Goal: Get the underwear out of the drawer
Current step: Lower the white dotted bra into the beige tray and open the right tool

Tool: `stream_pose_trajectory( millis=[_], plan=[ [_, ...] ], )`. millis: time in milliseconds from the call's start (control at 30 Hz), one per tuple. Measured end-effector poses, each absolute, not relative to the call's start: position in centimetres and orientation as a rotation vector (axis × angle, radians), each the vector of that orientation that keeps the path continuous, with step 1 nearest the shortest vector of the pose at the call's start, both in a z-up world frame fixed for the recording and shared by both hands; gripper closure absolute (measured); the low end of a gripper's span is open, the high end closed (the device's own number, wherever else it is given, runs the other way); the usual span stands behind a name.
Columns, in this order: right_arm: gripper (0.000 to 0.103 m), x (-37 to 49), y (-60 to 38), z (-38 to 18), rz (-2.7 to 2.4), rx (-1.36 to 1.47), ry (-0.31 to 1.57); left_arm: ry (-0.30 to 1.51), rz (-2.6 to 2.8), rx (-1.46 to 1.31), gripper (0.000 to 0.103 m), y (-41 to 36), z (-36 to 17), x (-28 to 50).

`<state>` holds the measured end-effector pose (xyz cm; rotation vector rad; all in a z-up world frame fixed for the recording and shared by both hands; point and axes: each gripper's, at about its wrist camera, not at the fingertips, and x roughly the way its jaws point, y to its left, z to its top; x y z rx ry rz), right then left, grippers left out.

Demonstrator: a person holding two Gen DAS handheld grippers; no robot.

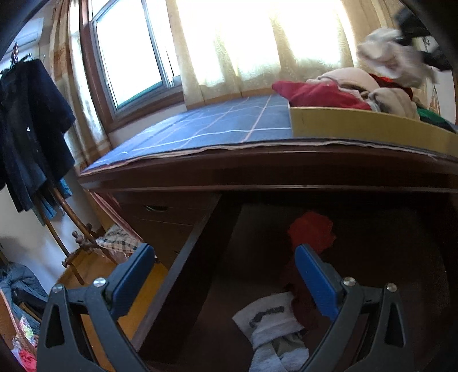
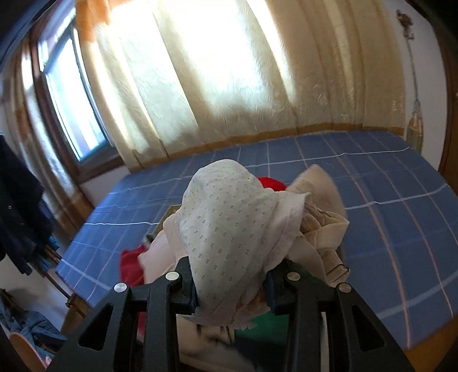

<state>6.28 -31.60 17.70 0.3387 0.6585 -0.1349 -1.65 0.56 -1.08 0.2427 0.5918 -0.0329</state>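
My left gripper (image 1: 224, 251) stands open, its blue pads (image 1: 315, 283) bare, over the open dark wooden drawer (image 1: 183, 271). In the drawer lie a red garment (image 1: 312, 229) and white and grey socks (image 1: 269, 317). In the right wrist view my right gripper (image 2: 232, 274) is shut on white dotted underwear (image 2: 229, 217), which bulges up between the fingers. It hangs above a pile of clothes (image 2: 320, 223) in a yellow box (image 1: 357, 126). The left wrist view shows the same white underwear (image 1: 386, 54), blurred, at the top right under the right gripper (image 1: 409, 25).
The box stands on a surface covered by a blue checked sheet (image 2: 386, 200) above the drawer. Cream curtains (image 2: 200, 85) and a window (image 1: 128, 57) lie behind. Dark clothes (image 1: 31, 120) hang on a rack at the left, with more clothes on the floor.
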Motion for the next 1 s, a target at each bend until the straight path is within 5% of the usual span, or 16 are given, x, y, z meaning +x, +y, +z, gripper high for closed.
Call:
stream_pose_trajectory(
  millis=[700, 867, 1000],
  plan=[
    [0.062, 21.3, -29.4, 12.2, -0.241, 0.104, 0.85, 0.579, -0.058, 0.282, 0.003, 0.0, -1.3, -2.2],
    [0.051, 19.8, -29.1, 13.7, -0.227, 0.091, 0.829, 0.576, -0.072, 0.28, 0.003, -0.1, -1.4, -2.2],
    [0.029, 15.7, -29.6, 16.4, -0.138, 0.241, 0.691, 0.571, -0.078, 0.293, 0.003, -0.3, -1.4, -2.3]
  ],
)
